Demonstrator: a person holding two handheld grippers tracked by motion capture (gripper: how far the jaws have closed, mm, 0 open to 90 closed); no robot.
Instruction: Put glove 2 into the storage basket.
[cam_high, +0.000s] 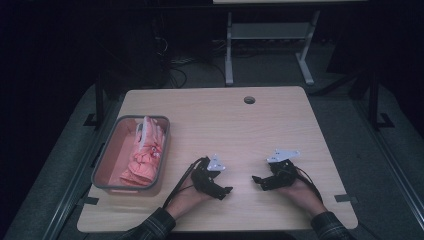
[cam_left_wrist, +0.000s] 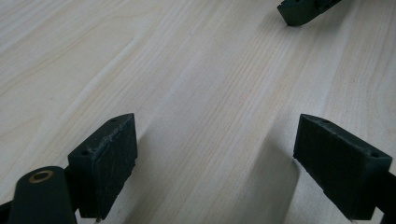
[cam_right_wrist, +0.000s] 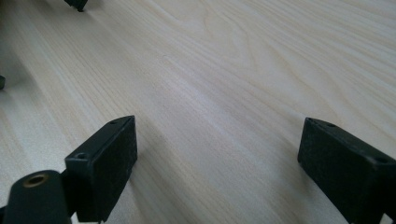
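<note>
Two hands rest on the front part of a light wooden table (cam_high: 220, 120), each holding a black gripper. My left gripper (cam_high: 224, 191) points right and my right gripper (cam_high: 258, 180) points left, so the tips face each other a short way apart. In the left gripper view, my left gripper (cam_left_wrist: 215, 154) stands open over bare wood, with the tip of the other gripper (cam_left_wrist: 303, 10) at the top. The right gripper view has my right gripper (cam_right_wrist: 217, 161) open too, nothing between its jaws.
A grey bin (cam_high: 106, 156) sits near the table's left edge, holding folded pink cloth (cam_high: 144, 155). A round cable hole (cam_high: 249, 99) lies near the far edge. Beyond the table stand a white desk frame (cam_high: 265, 40) and cables on the dark floor.
</note>
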